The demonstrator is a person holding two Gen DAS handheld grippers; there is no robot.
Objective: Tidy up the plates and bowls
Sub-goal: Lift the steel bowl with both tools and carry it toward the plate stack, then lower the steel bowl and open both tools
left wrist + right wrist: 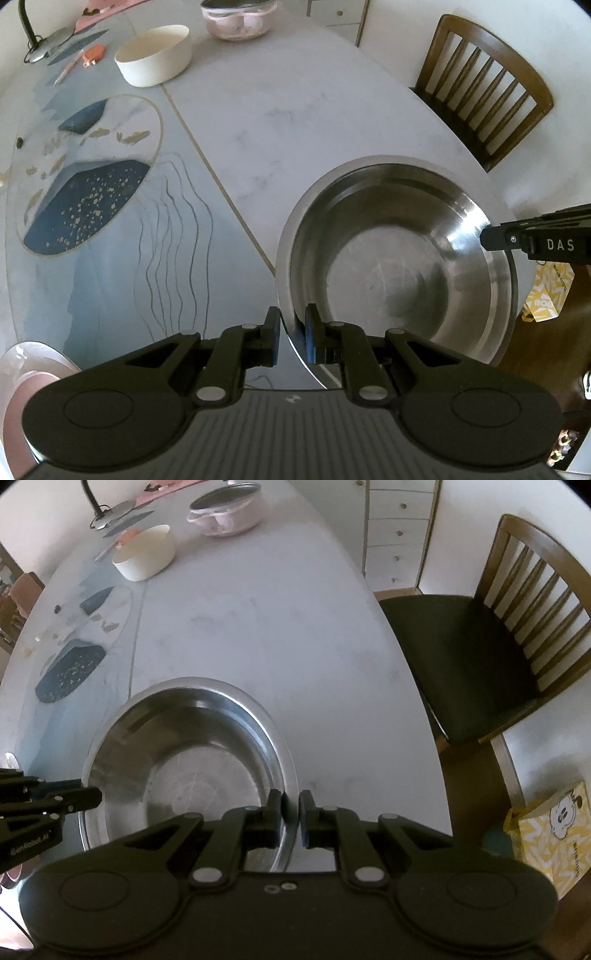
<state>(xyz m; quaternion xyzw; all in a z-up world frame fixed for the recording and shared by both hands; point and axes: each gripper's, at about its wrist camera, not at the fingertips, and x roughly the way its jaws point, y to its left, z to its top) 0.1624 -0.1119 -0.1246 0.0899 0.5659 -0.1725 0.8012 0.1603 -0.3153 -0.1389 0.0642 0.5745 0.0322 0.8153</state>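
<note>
A large steel bowl (399, 266) sits low over the white table near its right edge; whether it rests on the top I cannot tell. My left gripper (292, 325) is shut on the bowl's near rim, one pad outside the wall and one inside. In the right wrist view the same bowl (192, 771) fills the lower left, and my right gripper (291, 805) is shut on the opposite rim. Each gripper shows in the other's view: the right gripper (487, 236) at the bowl's far side, the left gripper (94, 797) at its left rim.
A cream bowl (155, 55) and a pink lidded pot (238, 18) stand at the table's far end. A wooden chair (480, 646) stands close to the table's right side, with a yellow box (550, 834) on the floor. A pale pink dish (33, 365) lies at the near left.
</note>
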